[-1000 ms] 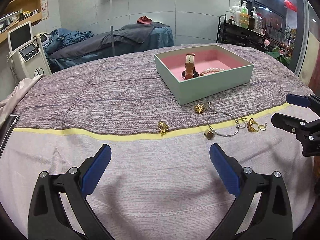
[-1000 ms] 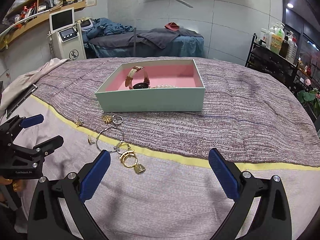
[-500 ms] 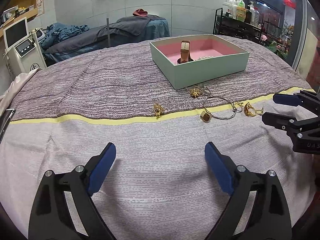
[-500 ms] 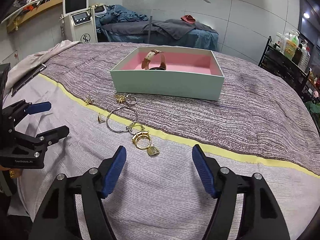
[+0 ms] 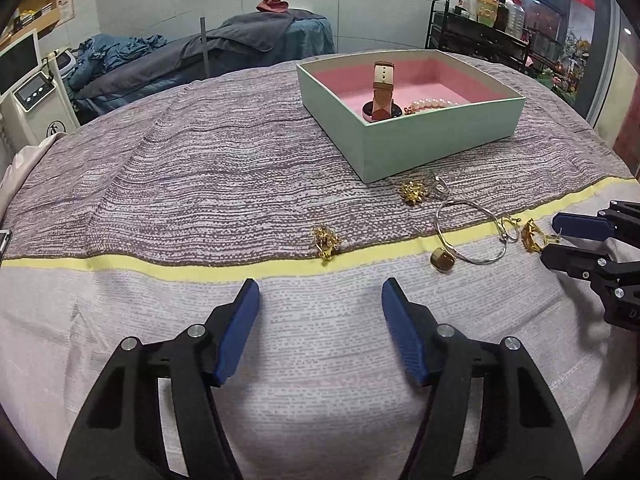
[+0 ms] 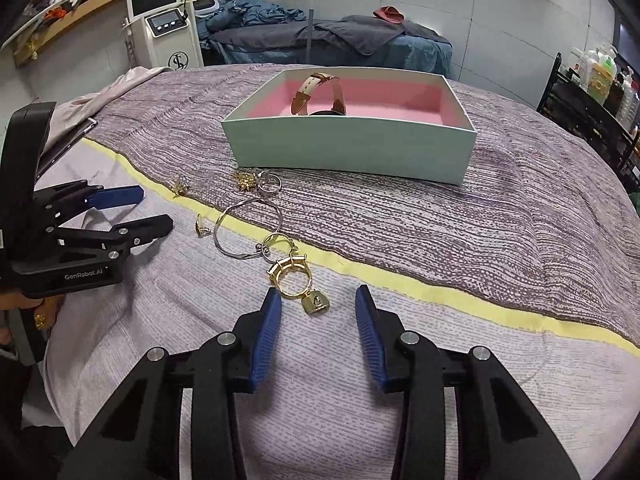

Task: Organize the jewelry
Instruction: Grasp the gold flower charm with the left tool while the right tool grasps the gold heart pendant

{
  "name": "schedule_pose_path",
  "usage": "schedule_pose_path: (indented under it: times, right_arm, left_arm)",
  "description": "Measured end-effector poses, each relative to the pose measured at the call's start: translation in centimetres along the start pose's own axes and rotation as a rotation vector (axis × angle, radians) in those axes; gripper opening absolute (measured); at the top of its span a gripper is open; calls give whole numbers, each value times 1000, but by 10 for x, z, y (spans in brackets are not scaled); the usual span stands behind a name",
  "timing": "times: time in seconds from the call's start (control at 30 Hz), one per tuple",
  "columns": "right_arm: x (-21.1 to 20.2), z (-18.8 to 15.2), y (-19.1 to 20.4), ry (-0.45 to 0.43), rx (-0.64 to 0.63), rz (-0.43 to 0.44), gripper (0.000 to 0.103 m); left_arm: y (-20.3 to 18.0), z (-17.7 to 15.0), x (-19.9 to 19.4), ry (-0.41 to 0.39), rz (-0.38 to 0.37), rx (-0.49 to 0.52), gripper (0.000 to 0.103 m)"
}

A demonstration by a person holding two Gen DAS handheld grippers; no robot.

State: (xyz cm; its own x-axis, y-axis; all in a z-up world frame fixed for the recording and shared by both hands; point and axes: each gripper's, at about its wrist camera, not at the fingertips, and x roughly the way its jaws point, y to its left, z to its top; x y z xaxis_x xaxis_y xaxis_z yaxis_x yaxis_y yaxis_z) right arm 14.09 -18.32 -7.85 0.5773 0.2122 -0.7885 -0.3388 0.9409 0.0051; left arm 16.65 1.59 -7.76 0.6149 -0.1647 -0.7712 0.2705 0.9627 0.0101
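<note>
A mint box [image 5: 440,142] with pink lining holds a tan-strap watch [image 5: 382,88] and a pearl bracelet [image 5: 434,103]; the box also shows in the right wrist view [image 6: 352,148]. Loose jewelry lies on the bedspread in front of it: a gold earring [image 5: 326,240], a gold brooch [image 5: 413,192], a silver bangle [image 5: 472,236], a gold ring [image 6: 294,278] with a small tag. My left gripper [image 5: 320,300] is open and empty, just short of the gold earring. My right gripper [image 6: 316,308] is open, its fingers either side of the gold ring's tag.
The striped purple bedspread [image 5: 200,168] has a yellow band [image 5: 160,270] across it. A white machine [image 6: 168,32] stands at the far left, a massage bed [image 6: 340,36] behind, and a black shelf with bottles [image 5: 488,20] at the right.
Both grippers moved forward and down toward the jewelry, and both have narrowed their jaws. The right gripper now brackets the gold ring.
</note>
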Motion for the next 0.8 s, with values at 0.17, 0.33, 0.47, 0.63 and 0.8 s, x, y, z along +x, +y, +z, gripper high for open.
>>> schedule_pose_path:
  times: [0.17, 0.33, 0.47, 0.63, 0.8]
  right_arm:
    - [1, 2, -2, 10, 11, -2, 26]
    - [-1, -1, -2, 9, 12, -1, 22]
    - [-1, -2, 1, 12, -3, -4, 14]
    - [-3, -4, 3, 8, 3, -1, 12]
    - [-4, -5, -3, 1, 33, 28, 12]
  left_arm:
    - [10, 8, 9, 8, -41, -35, 60]
    - [11, 15, 15, 12, -42, -27, 55]
    - [9, 21, 19, 9, -60, -13, 38]
    - [2, 26, 22, 9, -83, 17, 19]
    - [-1, 25, 21, 5, -79, 24, 18]
